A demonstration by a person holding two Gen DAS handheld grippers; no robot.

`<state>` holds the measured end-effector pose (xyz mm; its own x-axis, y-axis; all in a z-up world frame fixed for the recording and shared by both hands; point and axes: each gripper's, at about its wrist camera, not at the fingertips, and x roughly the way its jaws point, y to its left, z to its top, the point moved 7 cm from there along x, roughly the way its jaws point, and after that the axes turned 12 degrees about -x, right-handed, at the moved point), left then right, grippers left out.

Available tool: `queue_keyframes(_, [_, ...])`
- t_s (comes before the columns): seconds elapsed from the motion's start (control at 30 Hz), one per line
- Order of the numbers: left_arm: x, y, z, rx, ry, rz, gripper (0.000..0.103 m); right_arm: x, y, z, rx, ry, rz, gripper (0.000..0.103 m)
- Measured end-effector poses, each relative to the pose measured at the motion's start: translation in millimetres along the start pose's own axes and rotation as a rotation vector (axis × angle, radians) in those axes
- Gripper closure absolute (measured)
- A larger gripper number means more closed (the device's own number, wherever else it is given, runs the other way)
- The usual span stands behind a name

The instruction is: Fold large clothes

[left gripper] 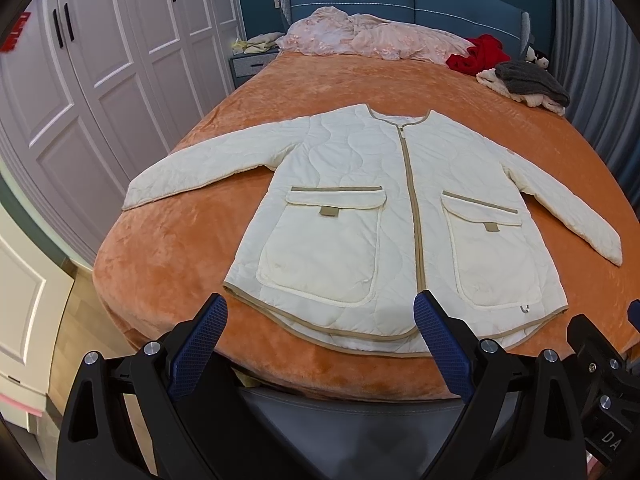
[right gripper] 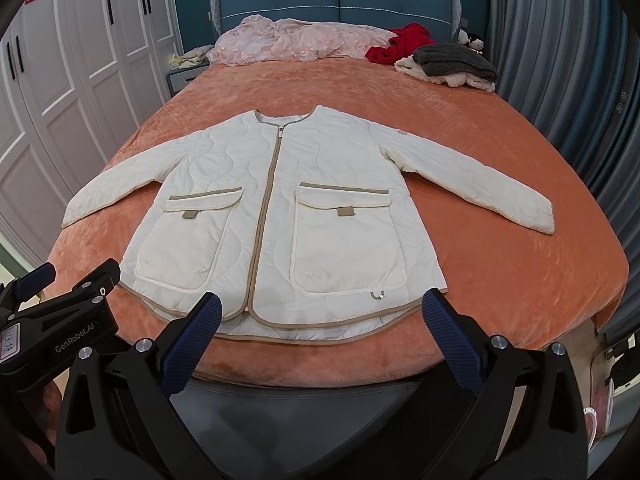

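A cream quilted jacket (left gripper: 360,184) (right gripper: 288,184) with tan trim, a closed zip and two big flap pockets lies flat, front up, on the orange bedspread (left gripper: 192,240) (right gripper: 500,264). Both sleeves are spread out to the sides and the hem faces me. My left gripper (left gripper: 322,312) hovers open just above the hem near the bed's foot, nothing between its blue-padded fingers (left gripper: 200,344). My right gripper (right gripper: 324,312) is likewise open over the hem's right half. In the right wrist view the left gripper shows at the lower left edge.
A pink quilt (left gripper: 360,36) is bunched at the blue headboard. Red cloth (left gripper: 480,54) and a grey and cream pile (left gripper: 528,84) sit at the far right corner. White wardrobe doors (left gripper: 100,60) line the left side, grey curtains (right gripper: 560,60) the right.
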<state>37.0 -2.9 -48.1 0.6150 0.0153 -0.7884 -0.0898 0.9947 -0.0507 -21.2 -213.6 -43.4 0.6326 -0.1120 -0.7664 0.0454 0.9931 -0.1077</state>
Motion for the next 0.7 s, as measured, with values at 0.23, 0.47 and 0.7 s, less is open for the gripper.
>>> queue_keyframes(0.23, [0.6,-0.9,1.0,-0.001,0.0,-0.003,0.011,0.5,0.7,2.5,-0.001,-0.002,0.002,0.005])
queue_keyframes(0.47, [0.1,-0.4,1.6,-0.002,-0.001,-0.004,0.011,0.7,1.0,2.3,-0.002,-0.002,0.001,0.005])
queue_keyframes(0.7, [0.3,-0.6,1.5,-0.003,-0.001,-0.005,0.011,1.1,1.2,2.4,0.0,0.0,0.003,0.005])
